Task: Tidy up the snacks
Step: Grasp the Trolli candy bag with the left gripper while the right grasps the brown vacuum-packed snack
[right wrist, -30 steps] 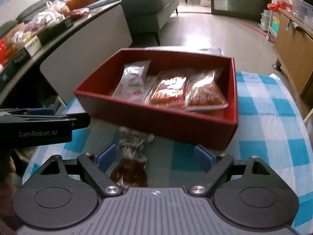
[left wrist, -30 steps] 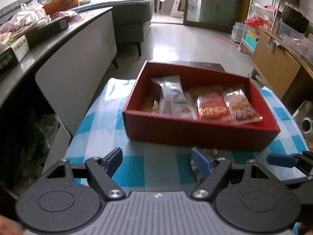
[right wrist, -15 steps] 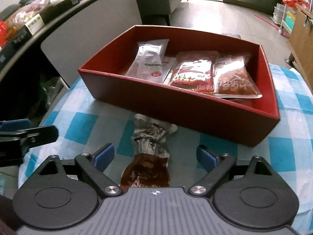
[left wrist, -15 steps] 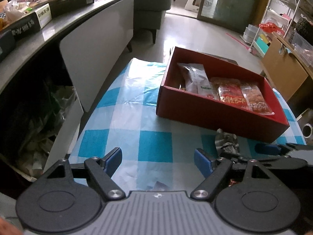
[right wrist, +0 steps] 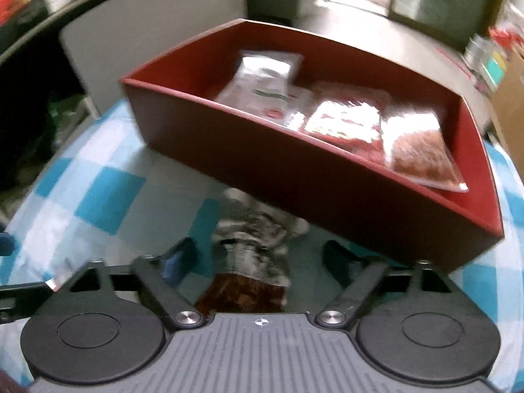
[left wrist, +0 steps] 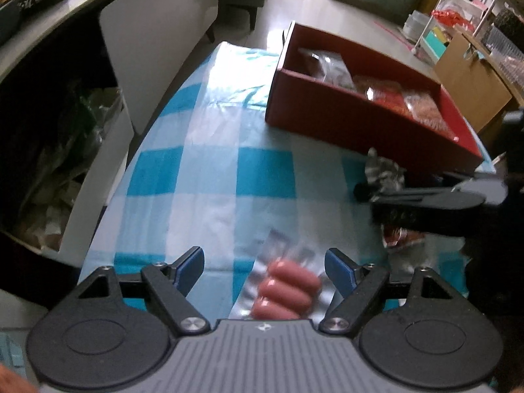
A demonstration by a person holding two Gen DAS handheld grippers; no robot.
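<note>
A red box [left wrist: 353, 121] [right wrist: 294, 170] on the blue checked tablecloth holds several snack packets [right wrist: 344, 119]. My left gripper [left wrist: 263, 265] is open, its fingers either side of a clear pack of pink sausages [left wrist: 288, 290] lying on the cloth. My right gripper [right wrist: 258, 255] is open over a crumpled brown and silver snack packet [right wrist: 252, 262] in front of the box; that packet [left wrist: 383, 173] and the right gripper [left wrist: 425, 196] also show in the left wrist view.
The tablecloth [left wrist: 209, 170] ends at a rounded table edge on the left, with a white panel [left wrist: 154, 32] and a dark cluttered gap beyond it. A wooden cabinet [left wrist: 468, 75] stands at the far right.
My left gripper pulled back and swung left, bringing the sausage pack between its fingers. My right gripper moved forward and lower over the brown packet, closer to the box.
</note>
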